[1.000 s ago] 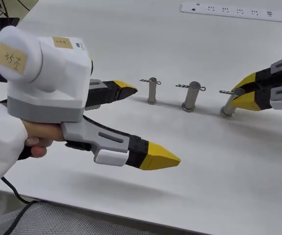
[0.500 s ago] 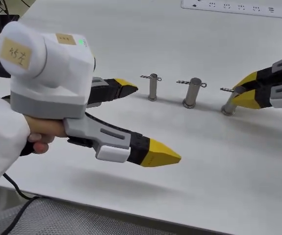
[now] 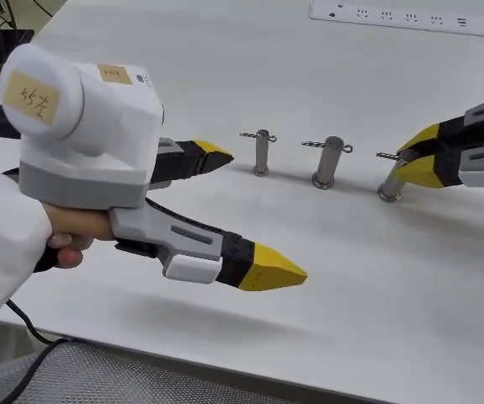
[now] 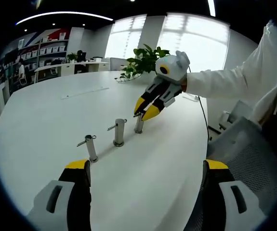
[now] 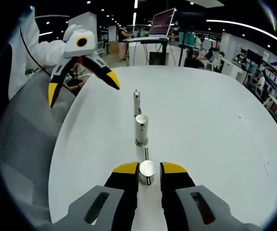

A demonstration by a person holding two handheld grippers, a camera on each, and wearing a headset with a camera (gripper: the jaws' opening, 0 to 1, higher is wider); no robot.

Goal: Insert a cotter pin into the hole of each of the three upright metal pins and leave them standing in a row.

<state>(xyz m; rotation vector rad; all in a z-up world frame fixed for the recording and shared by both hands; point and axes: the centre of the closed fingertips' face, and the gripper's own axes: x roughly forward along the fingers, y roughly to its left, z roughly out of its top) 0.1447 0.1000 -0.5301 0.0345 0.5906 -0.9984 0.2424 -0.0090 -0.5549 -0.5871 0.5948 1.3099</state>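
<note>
A white surface (image 3: 225,59) is carrying a power strip (image 3: 399,18) and three upright metal pins in a row, with cotter pins (image 3: 250,136) sitting through their tops. In the head view, the left gripper (image 3: 254,215) is hovering near the left pin (image 3: 261,156), beside the middle pin (image 3: 330,164), jaws spread wide. The right gripper (image 3: 403,166) is meeting the right pin (image 3: 390,183).

In the left gripper view, the left gripper's jaws are standing far apart, facing the row.

In the right gripper view, the jaws are pinching the right pin's head.

head: down over bench (image 3: 326,286); gripper views: low, opposed; shared: three pins (image 4: 119,132)
</note>
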